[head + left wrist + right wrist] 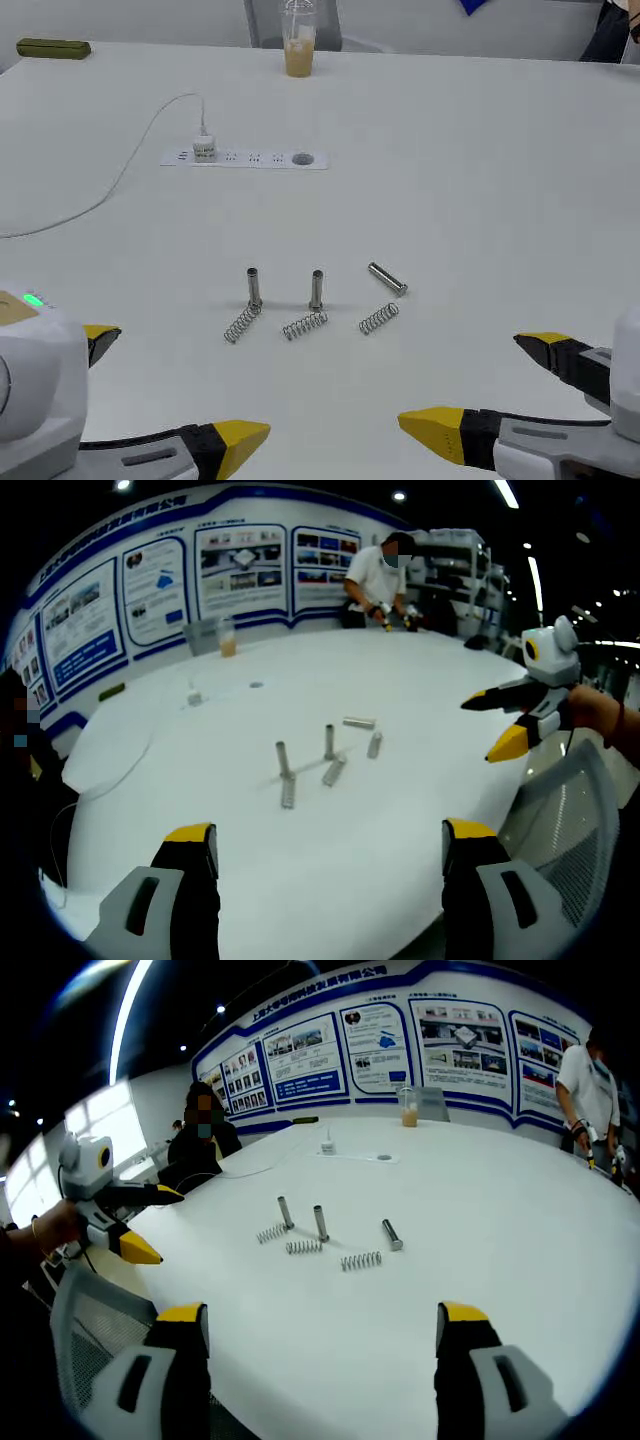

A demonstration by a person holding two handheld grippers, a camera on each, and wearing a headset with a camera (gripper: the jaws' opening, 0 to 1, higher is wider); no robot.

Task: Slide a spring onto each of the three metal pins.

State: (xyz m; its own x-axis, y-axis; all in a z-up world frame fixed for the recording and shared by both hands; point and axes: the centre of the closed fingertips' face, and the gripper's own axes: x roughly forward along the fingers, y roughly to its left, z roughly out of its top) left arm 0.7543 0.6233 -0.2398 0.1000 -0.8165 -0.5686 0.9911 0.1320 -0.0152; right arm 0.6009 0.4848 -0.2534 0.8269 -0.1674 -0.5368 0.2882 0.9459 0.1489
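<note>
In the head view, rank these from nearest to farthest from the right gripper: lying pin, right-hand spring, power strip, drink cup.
From the right gripper:
1. Right-hand spring, just ahead and to its left.
2. Lying pin, directly behind that spring.
3. Power strip, mid-table, further left.
4. Drink cup, at the far edge.

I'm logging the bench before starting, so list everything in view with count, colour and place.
metal pins: three, silver, table centre; two upright, rightmost lying down
springs: three, silver, lying just in front of the pins
power strip: one, white, behind the pins, cable plugged in
drink cup: one, clear, beige liquid, far edge
flat object: one, olive green, far left corner
table: one, white
people: two, beyond the table
left hand-held gripper: one, grey, yellow tips, open, near left
right hand-held gripper: one, grey, yellow tips, open, near right
</note>
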